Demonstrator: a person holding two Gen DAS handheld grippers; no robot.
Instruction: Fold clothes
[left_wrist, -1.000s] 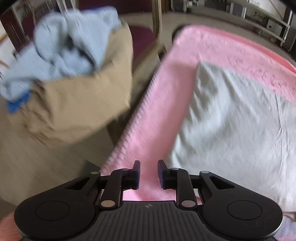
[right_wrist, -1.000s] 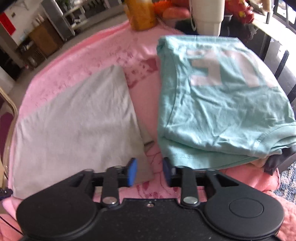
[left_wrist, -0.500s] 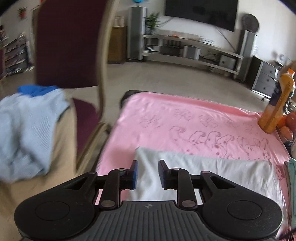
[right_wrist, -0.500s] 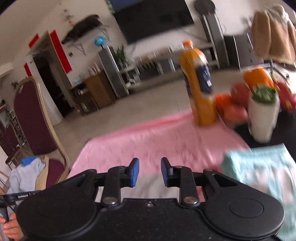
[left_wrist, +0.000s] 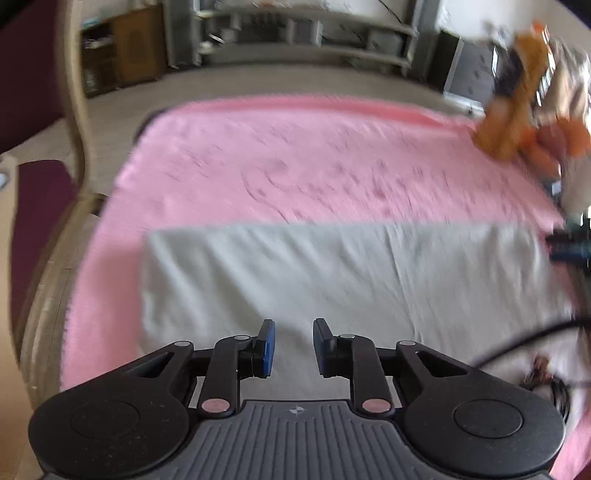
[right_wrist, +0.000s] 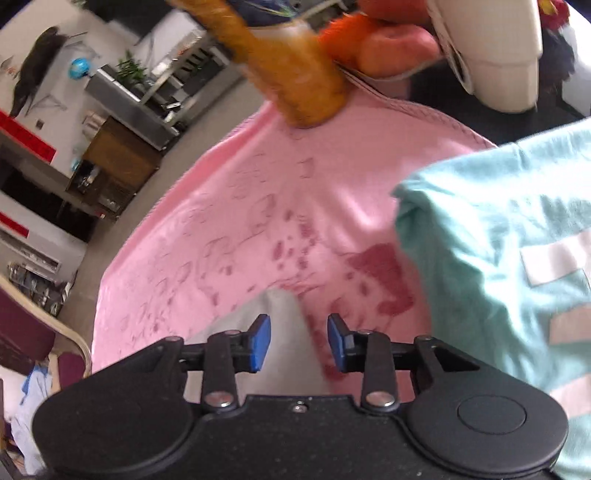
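A grey folded garment (left_wrist: 332, 280) lies flat on the pink patterned cloth (left_wrist: 295, 155) that covers the table. My left gripper (left_wrist: 290, 345) is open and empty, hovering over the garment's near edge. In the right wrist view only the garment's far right corner (right_wrist: 280, 317) shows. My right gripper (right_wrist: 298, 341) is open and empty just above that corner. A folded teal T-shirt (right_wrist: 498, 266) with pale lettering lies to its right on the cloth.
An orange bottle (right_wrist: 295, 74), fruit (right_wrist: 380, 48) and a white cup (right_wrist: 495, 55) stand at the table's far edge. A maroon chair with a wooden frame (left_wrist: 74, 122) stands left of the table, with light blue clothes (right_wrist: 29, 410) on it.
Both grippers swung up to face the room and have come back down over the grey garment. Both stayed open and empty.
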